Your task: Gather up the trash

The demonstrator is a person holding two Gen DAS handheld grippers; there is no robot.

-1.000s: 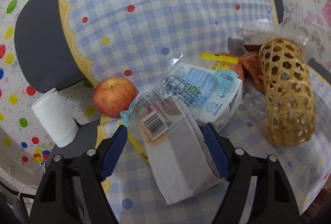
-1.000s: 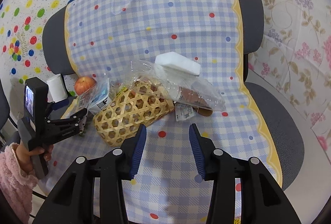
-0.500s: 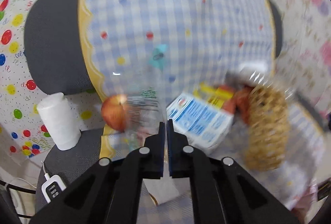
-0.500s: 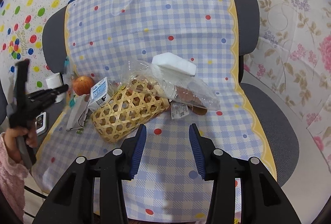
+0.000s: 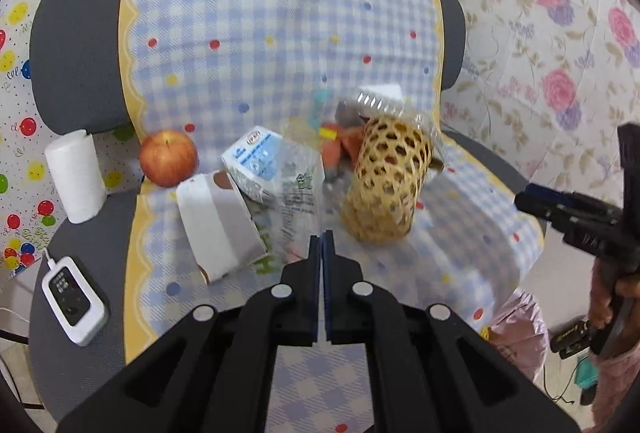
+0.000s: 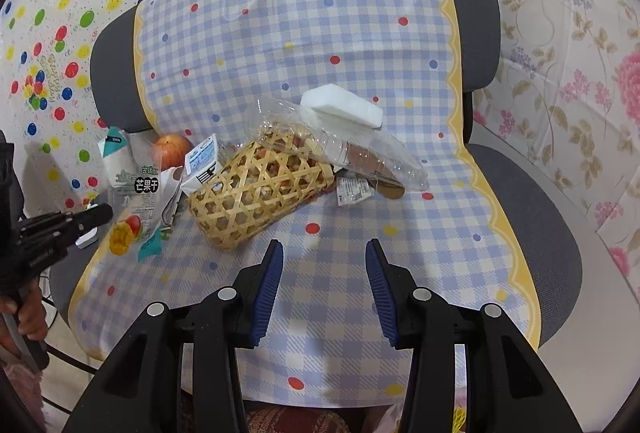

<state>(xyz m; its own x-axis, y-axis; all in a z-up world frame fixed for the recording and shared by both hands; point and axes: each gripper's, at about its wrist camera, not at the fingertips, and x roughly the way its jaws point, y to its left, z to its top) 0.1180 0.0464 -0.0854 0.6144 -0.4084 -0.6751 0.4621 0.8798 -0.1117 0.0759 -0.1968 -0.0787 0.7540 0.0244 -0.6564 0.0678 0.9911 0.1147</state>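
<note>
Left wrist view: the left tongs [image 5: 321, 245] are clenched on a clear mango wrapper [image 5: 298, 185], lifted beside the wicker basket [image 5: 388, 181]. The right tongs [image 6: 324, 273] are held released. A carry to that basket is judged next.

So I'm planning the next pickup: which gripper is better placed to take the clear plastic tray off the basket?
Right. The right gripper is open and faces the clear plastic tray over bare cloth, while the left gripper is shut on the mango wrapper.
</note>
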